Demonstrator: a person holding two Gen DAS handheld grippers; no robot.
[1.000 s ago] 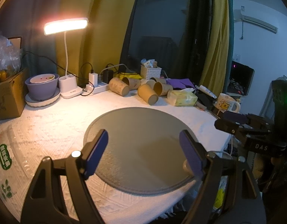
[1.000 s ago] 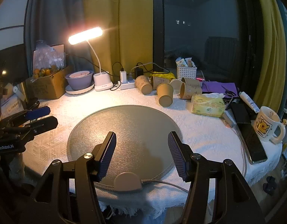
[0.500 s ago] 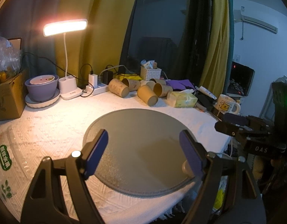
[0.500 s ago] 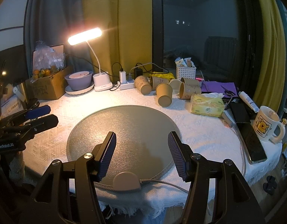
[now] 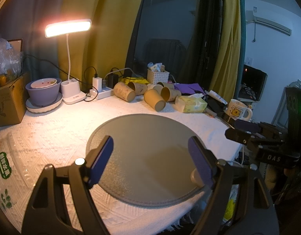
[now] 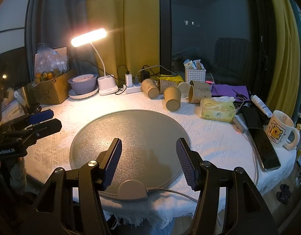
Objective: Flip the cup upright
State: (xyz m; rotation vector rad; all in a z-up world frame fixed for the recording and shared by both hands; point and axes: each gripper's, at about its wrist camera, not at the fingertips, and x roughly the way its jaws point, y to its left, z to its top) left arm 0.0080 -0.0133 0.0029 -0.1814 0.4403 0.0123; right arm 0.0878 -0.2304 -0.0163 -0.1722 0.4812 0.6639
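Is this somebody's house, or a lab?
Most likely a home, a room by a night window. Yellow curtains hang behind a cluttered table with a desk lamp, a cartoon mug and a tissue pack.

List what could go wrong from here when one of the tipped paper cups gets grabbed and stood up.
1. The paper cups lie bunched together, some touching; closing on one may roll or knock its neighbours.
2. The power strip with its chargers sits right behind them, so an overreach could snag a cable.
3. Both the left gripper and right gripper are open and far back over the round mat; the long reach passes near the tissue pack.
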